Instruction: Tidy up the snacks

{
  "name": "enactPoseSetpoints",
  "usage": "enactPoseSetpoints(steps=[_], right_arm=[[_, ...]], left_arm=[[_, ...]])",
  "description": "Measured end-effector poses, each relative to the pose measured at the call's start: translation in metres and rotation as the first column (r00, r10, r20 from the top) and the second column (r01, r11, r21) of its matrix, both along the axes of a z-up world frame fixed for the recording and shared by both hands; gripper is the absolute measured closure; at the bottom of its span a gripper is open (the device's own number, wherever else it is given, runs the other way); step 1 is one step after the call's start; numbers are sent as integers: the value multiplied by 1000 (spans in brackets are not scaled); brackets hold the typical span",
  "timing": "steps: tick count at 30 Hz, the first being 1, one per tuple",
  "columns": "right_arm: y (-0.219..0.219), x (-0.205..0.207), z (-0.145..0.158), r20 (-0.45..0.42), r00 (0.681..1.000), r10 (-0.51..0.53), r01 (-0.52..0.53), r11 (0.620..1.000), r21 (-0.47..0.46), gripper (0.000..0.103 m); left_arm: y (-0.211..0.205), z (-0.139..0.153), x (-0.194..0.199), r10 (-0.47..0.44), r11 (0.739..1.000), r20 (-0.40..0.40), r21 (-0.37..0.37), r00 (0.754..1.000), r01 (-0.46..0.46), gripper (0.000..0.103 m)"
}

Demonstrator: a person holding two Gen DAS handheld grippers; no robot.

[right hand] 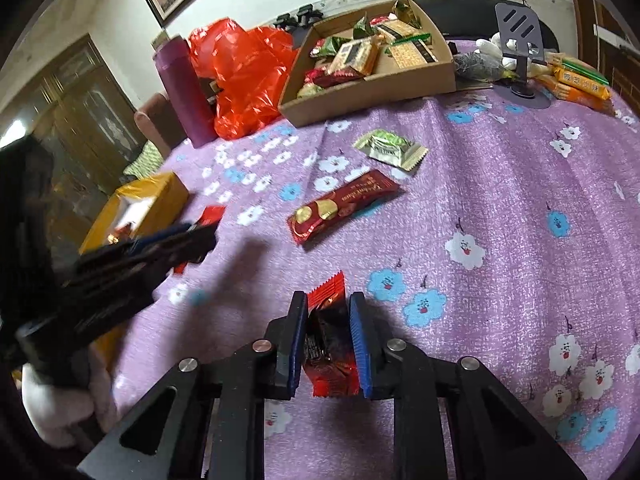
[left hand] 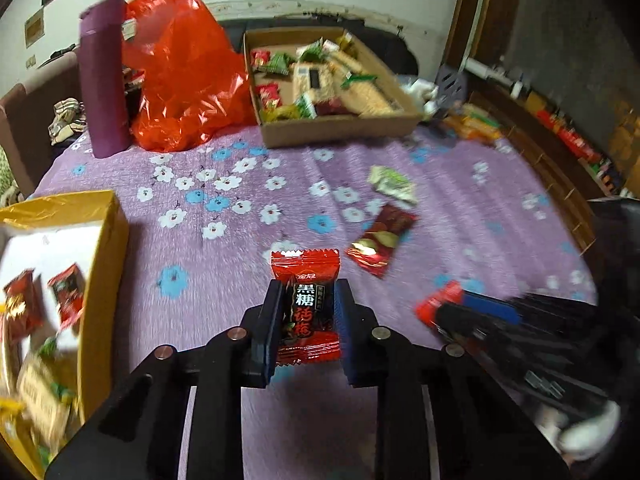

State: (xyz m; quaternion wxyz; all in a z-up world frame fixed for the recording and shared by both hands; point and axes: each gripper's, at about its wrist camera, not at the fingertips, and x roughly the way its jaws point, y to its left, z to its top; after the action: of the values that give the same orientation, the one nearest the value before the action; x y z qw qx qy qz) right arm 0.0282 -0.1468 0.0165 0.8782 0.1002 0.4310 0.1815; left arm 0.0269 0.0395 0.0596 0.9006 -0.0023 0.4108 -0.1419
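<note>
My left gripper point(left hand: 309, 286) is shut on a red candy packet point(left hand: 306, 268) with black print, held upright above the purple flowered cloth. A yellow box point(left hand: 100, 232) with several snacks inside stands just to its left. My right gripper point(right hand: 327, 300) is shut on another red candy packet point(right hand: 330, 372), gripped edge-on. In the right wrist view the left gripper point(right hand: 192, 236) shows blurred at the left, in front of the yellow box point(right hand: 160, 196). On the cloth between them lie a dark red packet point(right hand: 344, 208) and a green-white packet point(right hand: 390, 148).
A cardboard tray point(right hand: 372, 100) with several snacks sits at the back. Left of it are a red plastic bag point(right hand: 244, 76) and a tall purple bottle point(right hand: 184, 92). A grey phone stand point(right hand: 520, 40) and orange biscuit packs point(right hand: 576, 84) are at the back right.
</note>
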Motion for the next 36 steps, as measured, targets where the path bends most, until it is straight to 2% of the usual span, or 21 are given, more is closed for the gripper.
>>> enactPoseSetpoints(steps=[5,11,16,20,24,28,31,34,36], right_arm=[[-8,-1,4,10,1000,-5,5,998,69,81],[-12,-3,8,52,998,-42,38,998,59,81],[-10,-5,7,65,997,-48,45,998,46,81],[-9,-18,17,129,988,-85,87,996,-7,81],[-15,-50,38,170,979,-114,113,993,17,82],[-20,-103,79,200,976,-84,71,995,69,82],[-27,-149,141,301,952,-60,36,996,83,82],[-35,-196,214,431,901,-42,-1,995,98,82],[-43,-230,266,521,853,-37,-26,993,113,82]], left_arm=[[16,36,-45,-5,998,77,-61,997,10,81],[54,69,-93,53,986,143,-166,988,-29,81],[91,96,-138,102,965,216,-260,971,-43,81],[109,117,-174,98,962,299,-274,949,-13,81],[124,140,-212,87,965,375,-260,923,15,81],[145,162,-240,86,962,424,-272,902,36,81],[160,181,-260,94,956,468,-289,879,51,81],[174,204,-280,96,954,520,-293,849,71,81],[182,222,-293,85,951,550,-293,830,97,81]])
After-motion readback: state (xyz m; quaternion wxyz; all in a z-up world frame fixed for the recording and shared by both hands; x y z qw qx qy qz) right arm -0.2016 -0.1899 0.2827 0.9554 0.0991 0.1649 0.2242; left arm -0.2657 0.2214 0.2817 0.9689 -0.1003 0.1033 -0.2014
